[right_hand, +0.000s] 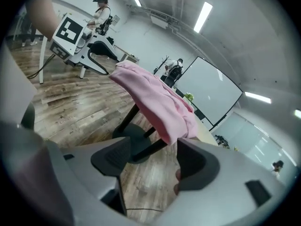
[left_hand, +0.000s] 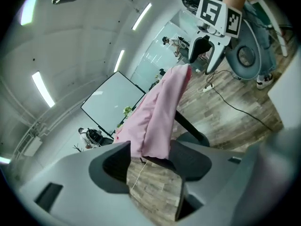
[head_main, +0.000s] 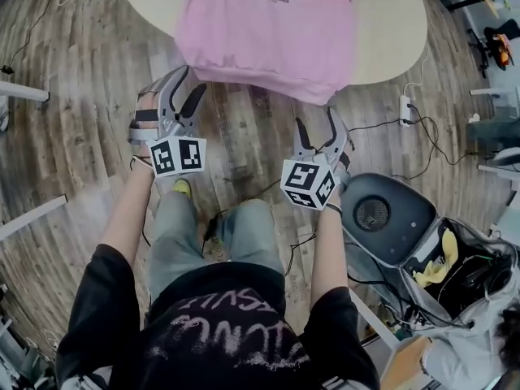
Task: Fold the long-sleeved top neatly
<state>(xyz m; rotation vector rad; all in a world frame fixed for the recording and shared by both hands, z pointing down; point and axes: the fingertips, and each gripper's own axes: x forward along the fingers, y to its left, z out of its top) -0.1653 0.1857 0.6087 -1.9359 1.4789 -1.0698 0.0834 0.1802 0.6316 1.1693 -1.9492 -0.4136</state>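
Note:
The pink long-sleeved top [head_main: 268, 31] lies on a pale round table [head_main: 390, 23], and its lower edge hangs over the near rim. Both grippers are below that rim, over the wooden floor. My left gripper [head_main: 188, 82] sits under the top's left corner, open, with nothing between its fingers. My right gripper [head_main: 315, 120] sits under the right corner, also open and empty. In the left gripper view the hanging top [left_hand: 157, 112] shows just beyond the spread jaws [left_hand: 150, 166], apart from them. The right gripper view shows the top [right_hand: 160, 102] above its wide jaws [right_hand: 153, 161].
A black chair seat [head_main: 382, 214] stands close to my right arm, with a grey bag holding a yellow cloth [head_main: 443, 262] beside it. A power strip [head_main: 405, 108] and cables lie on the floor. The table's dark pedestal base [right_hand: 131, 135] stands under the top.

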